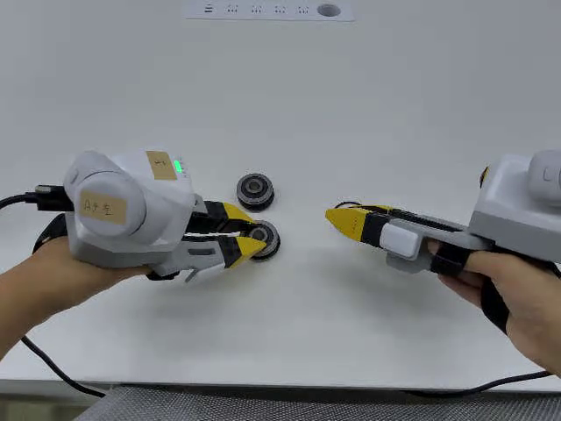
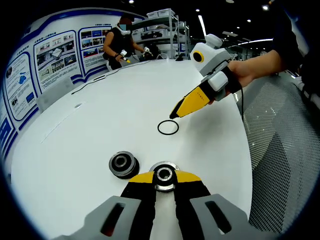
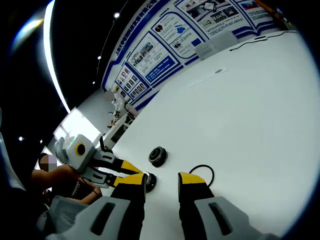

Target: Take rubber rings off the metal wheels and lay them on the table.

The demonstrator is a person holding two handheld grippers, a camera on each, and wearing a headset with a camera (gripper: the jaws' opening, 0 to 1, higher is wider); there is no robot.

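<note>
The left gripper (image 1: 253,232) lies low on the tabletop (image 1: 394,333), jaws clamped on a metal wheel (image 2: 164,175). The right gripper (image 3: 162,184) is level, jaws apart, beside a loose rubber ring (image 2: 168,127). A second wheel (image 1: 255,189) sits nearby.

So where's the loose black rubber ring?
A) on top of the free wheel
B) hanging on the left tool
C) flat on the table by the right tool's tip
C: the rubber ring lies flat on the table by the tip of the right tool; the left tool is clamped on a wheel.
</note>
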